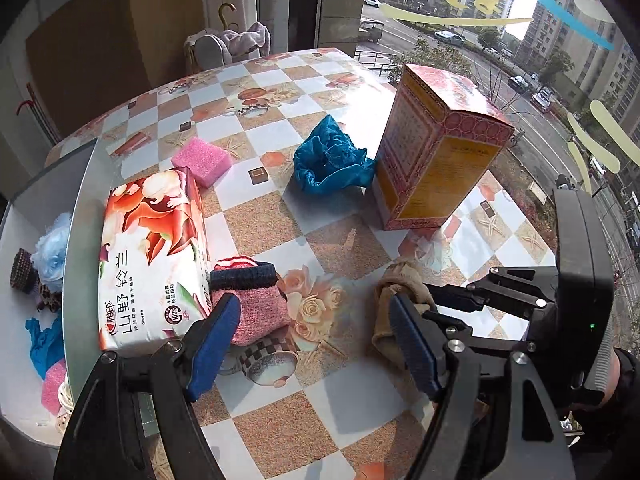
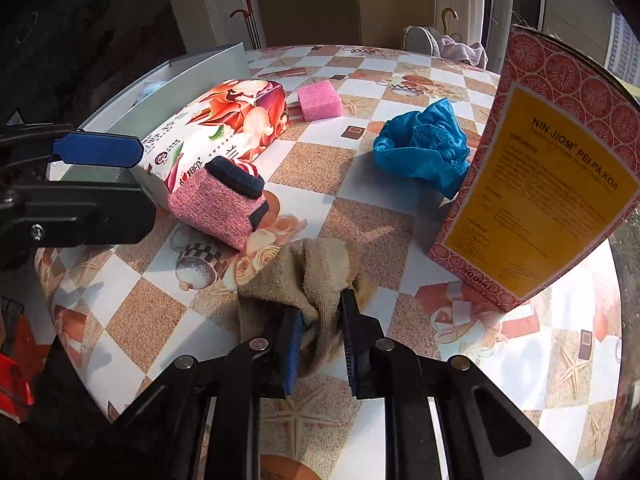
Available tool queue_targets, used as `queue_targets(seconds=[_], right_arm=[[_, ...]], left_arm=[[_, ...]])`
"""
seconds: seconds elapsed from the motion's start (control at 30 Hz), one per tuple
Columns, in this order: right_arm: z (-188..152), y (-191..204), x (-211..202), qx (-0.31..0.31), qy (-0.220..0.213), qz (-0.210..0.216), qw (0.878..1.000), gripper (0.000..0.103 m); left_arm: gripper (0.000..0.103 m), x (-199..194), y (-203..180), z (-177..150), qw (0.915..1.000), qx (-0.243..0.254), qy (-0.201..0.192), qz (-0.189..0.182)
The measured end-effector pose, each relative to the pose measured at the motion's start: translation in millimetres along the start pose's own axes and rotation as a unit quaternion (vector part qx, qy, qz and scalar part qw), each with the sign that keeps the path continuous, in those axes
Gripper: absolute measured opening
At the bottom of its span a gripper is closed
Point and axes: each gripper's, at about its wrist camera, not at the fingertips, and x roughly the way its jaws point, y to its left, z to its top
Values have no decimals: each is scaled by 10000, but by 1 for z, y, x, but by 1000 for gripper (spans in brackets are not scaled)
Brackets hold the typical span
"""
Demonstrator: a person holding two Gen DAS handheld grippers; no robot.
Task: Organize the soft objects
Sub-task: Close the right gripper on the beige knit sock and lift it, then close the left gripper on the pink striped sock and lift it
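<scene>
My right gripper (image 2: 320, 334) is shut on a beige sock (image 2: 312, 276) that lies on the table; the sock also shows in the left wrist view (image 1: 394, 284), with the right gripper's arm (image 1: 500, 292) behind it. My left gripper (image 1: 316, 320) is open and empty over the table, its left finger (image 1: 212, 344) beside a pink sock with a dark cuff (image 1: 256, 300), which also shows in the right wrist view (image 2: 224, 204). A pink sponge (image 1: 202, 160) and a crumpled blue cloth (image 1: 330, 158) lie farther back.
A tissue pack (image 1: 154, 256) lies beside a grey bin (image 1: 80, 208) at the left edge, with several soft items inside. A tall red and yellow carton (image 1: 436, 152) stands at the right. The table (image 1: 304, 432) has a checkered cover.
</scene>
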Motion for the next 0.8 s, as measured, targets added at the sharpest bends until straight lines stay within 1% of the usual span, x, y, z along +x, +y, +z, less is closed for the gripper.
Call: queue_targets(seconds=[0.03,0.1,0.2,0.27,0.3,0.33,0.37,0.4,0.43,0.5,0.53,0.63,0.67,0.7,0.73,0.77,0.8], right_arm=[[-9,-6,-6,83,-17,-34,10000,20],[-23,-14,-17,171,-47,-90,9998,20],[-31,-18,-26,217,-80,-149,9996,20],[-30,-21,-25,288,-88,-113,9995,20],[-29,-21,-25,313,-94,-110,9994,20],[-29,-20,-24,312,-98,-123,9994,20],[-29,-19,-24,286,-119,-191,9993,20],[-29,-18,-24,271,-123,-206,9993,20],[-29,-18,-25,267,-127,-212,9993,20],[-28,-17,-25,255,-128,-272,9992,20],[-30,-18,-27,250,-125,-324,9991,20],[-32,-22,-29,260,-98,-349,9990,20],[-33,-23,-30,250,-88,-313,9992,20],[-33,-22,-31,224,-73,-285,9993,22],[-32,-21,-31,202,-62,-276,9994,25],[-32,-20,-32,197,-56,-251,9995,38],[-31,-19,-33,209,-77,-209,9995,64]], left_arm=[[80,9,-5,2,9997,59,68,205],[80,29,-9,5,9986,101,241,461],[80,62,-3,7,9949,162,533,841],[80,84,3,5,9932,80,790,855],[80,89,2,4,9924,96,801,934],[79,90,-4,3,9917,217,752,1020],[70,90,-11,2,9916,332,744,1004],[46,86,-16,1,9920,413,692,971],[31,78,-20,0,9934,413,608,875],[21,59,-14,-3,9988,15,427,221],[21,49,-10,-6,9994,-168,290,17],[22,28,1,-14,9989,-432,111,-147],[26,26,5,-16,9986,-471,100,-207],[37,26,8,-17,9985,-486,122,-213],[44,27,11,-18,9985,-501,157,-169],[61,28,12,-19,9984,-516,173,-158],[74,30,14,-20,9982,-547,183,-167]])
